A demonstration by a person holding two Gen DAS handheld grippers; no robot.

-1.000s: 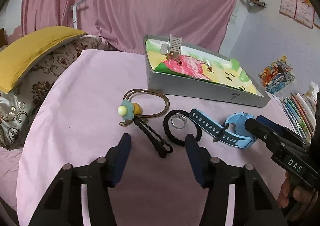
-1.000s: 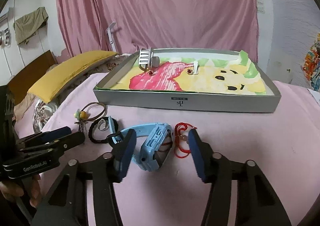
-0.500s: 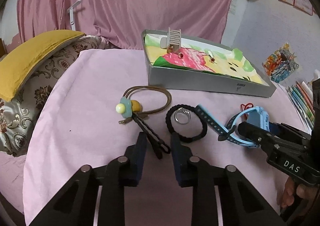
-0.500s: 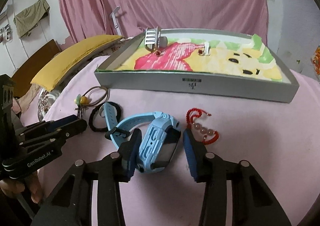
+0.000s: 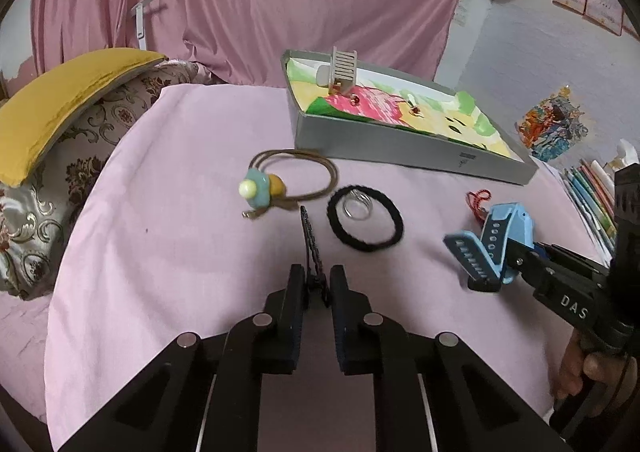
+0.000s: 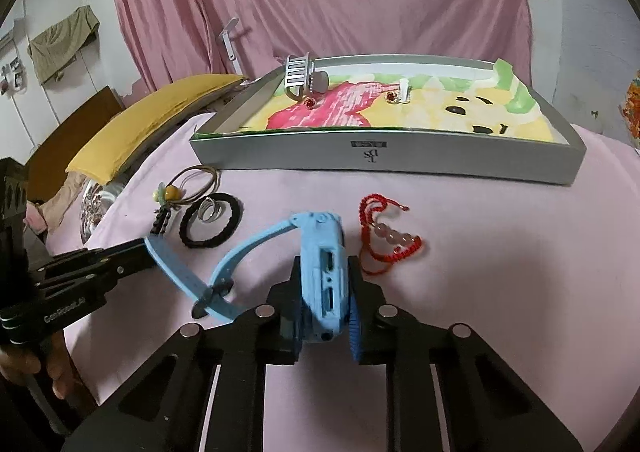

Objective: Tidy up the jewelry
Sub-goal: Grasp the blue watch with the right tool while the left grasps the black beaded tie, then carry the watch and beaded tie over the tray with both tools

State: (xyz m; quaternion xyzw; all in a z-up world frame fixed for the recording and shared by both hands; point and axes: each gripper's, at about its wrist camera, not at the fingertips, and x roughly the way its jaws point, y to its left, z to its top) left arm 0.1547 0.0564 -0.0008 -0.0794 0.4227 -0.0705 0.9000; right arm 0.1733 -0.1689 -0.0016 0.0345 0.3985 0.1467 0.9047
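The right claw (image 6: 325,306) grips the light-blue plastic watch (image 6: 320,272); the left claw (image 5: 316,288) pinches a black braided strap (image 5: 311,248). The shallow grey cardboard box (image 6: 400,155) lies straight ahead of the watch, nearer the right claw.

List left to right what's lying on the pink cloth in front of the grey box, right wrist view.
Brown hair tie with the yellow-green charm → black hair band with a ring inside it → blue watch, held in the right gripper → red beaded bracelet.

watch (image 6: 320,272) 1 | hair ties (image 5: 365,223) 2 | ring (image 5: 357,205) 1 | bracelets (image 6: 390,240) maybe 2 | tray (image 6: 384,157) 1
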